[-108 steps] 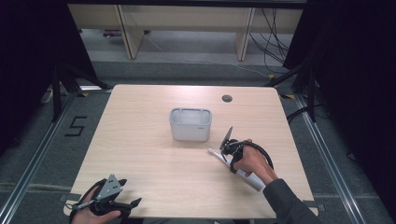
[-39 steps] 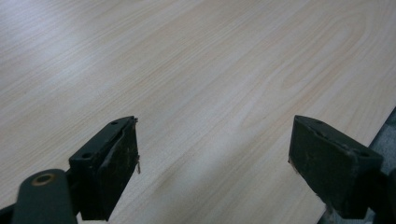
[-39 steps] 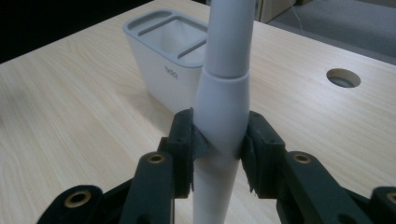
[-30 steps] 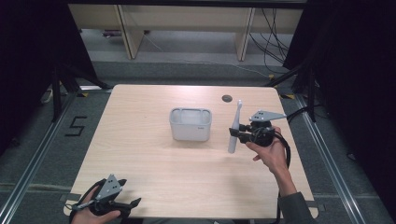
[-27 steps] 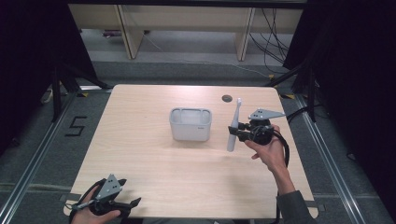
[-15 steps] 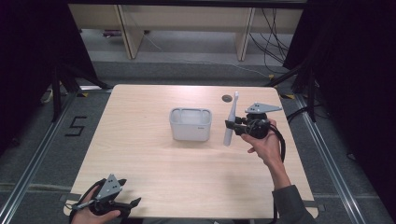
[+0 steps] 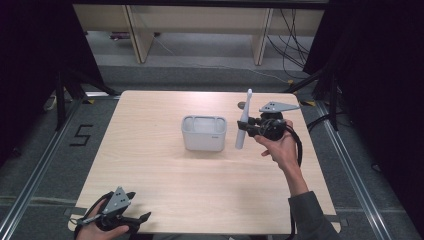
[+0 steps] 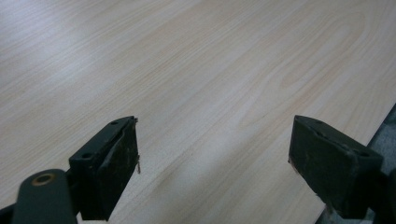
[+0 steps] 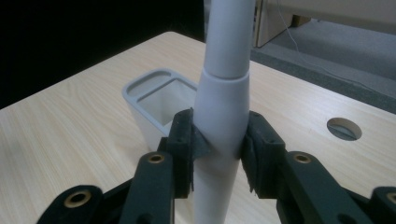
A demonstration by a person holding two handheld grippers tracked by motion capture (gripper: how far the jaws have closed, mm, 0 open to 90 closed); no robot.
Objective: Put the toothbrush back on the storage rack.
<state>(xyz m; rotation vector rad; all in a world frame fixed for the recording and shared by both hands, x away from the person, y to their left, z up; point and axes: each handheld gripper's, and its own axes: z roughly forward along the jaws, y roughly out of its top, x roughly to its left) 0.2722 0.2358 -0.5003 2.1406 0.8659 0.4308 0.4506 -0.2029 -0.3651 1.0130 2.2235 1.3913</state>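
Observation:
A white electric toothbrush (image 7: 243,121) (image 9: 223,102) stands upright in the air, its narrow head end up. My right gripper (image 7: 249,128) (image 9: 219,144) is shut on its thick handle, just right of a white rectangular holder (image 7: 203,132) (image 9: 156,100) in the middle of the table. The holder's opening faces up and looks empty. My left gripper (image 7: 142,218) (image 8: 215,163) rests open at the table's near left corner, with only bare wood between its jaws.
The light wooden table (image 7: 150,170) has a round cable hole (image 7: 241,105) (image 9: 344,129) at the back right, behind the toothbrush. Dark floor and metal rails surround the table; shelving legs stand beyond the far edge.
My right gripper lifted the toothbrush from the table's right side, turned it upright, and carried it back and left toward the holder. The left gripper stayed put.

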